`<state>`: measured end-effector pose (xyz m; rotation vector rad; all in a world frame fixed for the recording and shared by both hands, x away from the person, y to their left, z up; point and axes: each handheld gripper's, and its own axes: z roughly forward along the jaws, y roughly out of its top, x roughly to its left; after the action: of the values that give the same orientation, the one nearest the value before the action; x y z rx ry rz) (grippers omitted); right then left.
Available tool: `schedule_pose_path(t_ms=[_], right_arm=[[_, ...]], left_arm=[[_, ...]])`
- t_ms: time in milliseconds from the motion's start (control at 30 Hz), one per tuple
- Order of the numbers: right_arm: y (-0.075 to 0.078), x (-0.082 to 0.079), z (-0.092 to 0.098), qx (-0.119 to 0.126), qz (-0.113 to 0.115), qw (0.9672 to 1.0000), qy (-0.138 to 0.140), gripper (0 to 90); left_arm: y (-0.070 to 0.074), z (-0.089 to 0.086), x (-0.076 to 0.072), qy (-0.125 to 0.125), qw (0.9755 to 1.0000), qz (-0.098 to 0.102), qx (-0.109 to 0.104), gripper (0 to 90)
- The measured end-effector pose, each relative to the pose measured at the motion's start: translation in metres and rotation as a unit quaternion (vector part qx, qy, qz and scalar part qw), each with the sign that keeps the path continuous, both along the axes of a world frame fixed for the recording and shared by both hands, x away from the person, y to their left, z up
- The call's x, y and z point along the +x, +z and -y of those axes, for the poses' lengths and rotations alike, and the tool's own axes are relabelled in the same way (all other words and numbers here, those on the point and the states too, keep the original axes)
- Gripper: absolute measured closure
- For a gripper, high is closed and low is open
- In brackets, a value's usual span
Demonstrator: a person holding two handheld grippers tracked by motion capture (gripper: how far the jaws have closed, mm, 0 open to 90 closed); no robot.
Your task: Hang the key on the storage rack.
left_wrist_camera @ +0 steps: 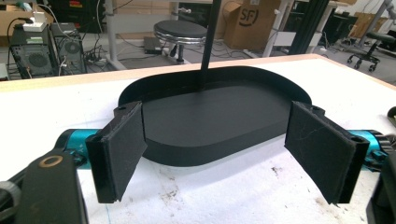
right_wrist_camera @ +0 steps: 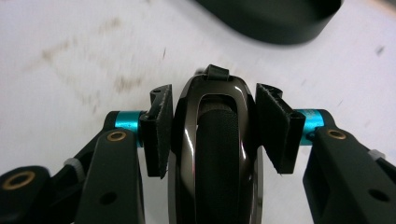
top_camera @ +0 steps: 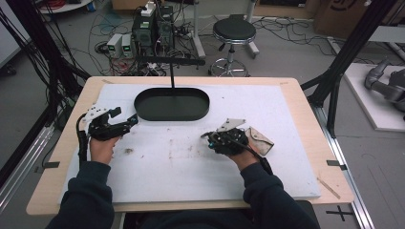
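My right gripper (right_wrist_camera: 212, 126) is shut on a glossy black rounded object (right_wrist_camera: 212, 158) with a matte padded middle; the pads press its two sides just above the white mat. In the high view this gripper (top_camera: 210, 137) sits right of the table's middle and points left, with the hand covering most of the object. My left gripper (left_wrist_camera: 219, 149) stands open with nothing between its pads, facing the near wall of a black oval tray (left_wrist_camera: 187, 149). From above, the left gripper (top_camera: 125, 116) lies just left of that tray (top_camera: 143, 112). The tray's edge (right_wrist_camera: 275, 23) also lies ahead of the held object.
A beige pouch (top_camera: 260, 140) lies on the mat just right of my right hand. A thin black post (top_camera: 172, 71) rises from the tray's far side. Beyond the table's far edge are a stool (top_camera: 234, 31), computers and cables on the floor.
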<state>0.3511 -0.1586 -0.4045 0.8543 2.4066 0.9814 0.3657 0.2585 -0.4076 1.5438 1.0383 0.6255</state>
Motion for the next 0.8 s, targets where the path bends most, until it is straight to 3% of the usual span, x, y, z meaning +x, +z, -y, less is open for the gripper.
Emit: schedule_pose_path(t_ms=[233, 333, 367, 667, 800], right_arm=[[0.035, 0.021, -0.005, 0.04, 0.039, 0.9983, -0.014, 50.3], [0.055, 0.039, -0.007, 0.061, 0.051, 0.9965, -0.025, 50.3], [0.055, 0.039, -0.007, 0.061, 0.051, 0.9965, -0.025, 50.3], [0.104, 0.083, -0.03, 0.072, 0.094, 0.9922, -0.04, 50.3], [0.116, 0.103, -0.04, 0.074, 0.106, 0.9904, -0.05, 50.3]], left_arm=[[-0.001, -0.001, 0.001, 0.0, 1.0, -0.002, -0.001, 20.2], [-0.001, 0.0, 0.001, 0.0, 1.0, -0.002, -0.001, 20.2], [-0.001, 0.001, 0.001, -0.001, 1.0, -0.002, -0.002, 20.2], [-0.002, 0.0, 0.002, 0.0, 1.0, -0.004, -0.001, 20.4], [-0.002, 0.0, 0.002, -0.002, 1.0, -0.005, -0.003, 20.5]])
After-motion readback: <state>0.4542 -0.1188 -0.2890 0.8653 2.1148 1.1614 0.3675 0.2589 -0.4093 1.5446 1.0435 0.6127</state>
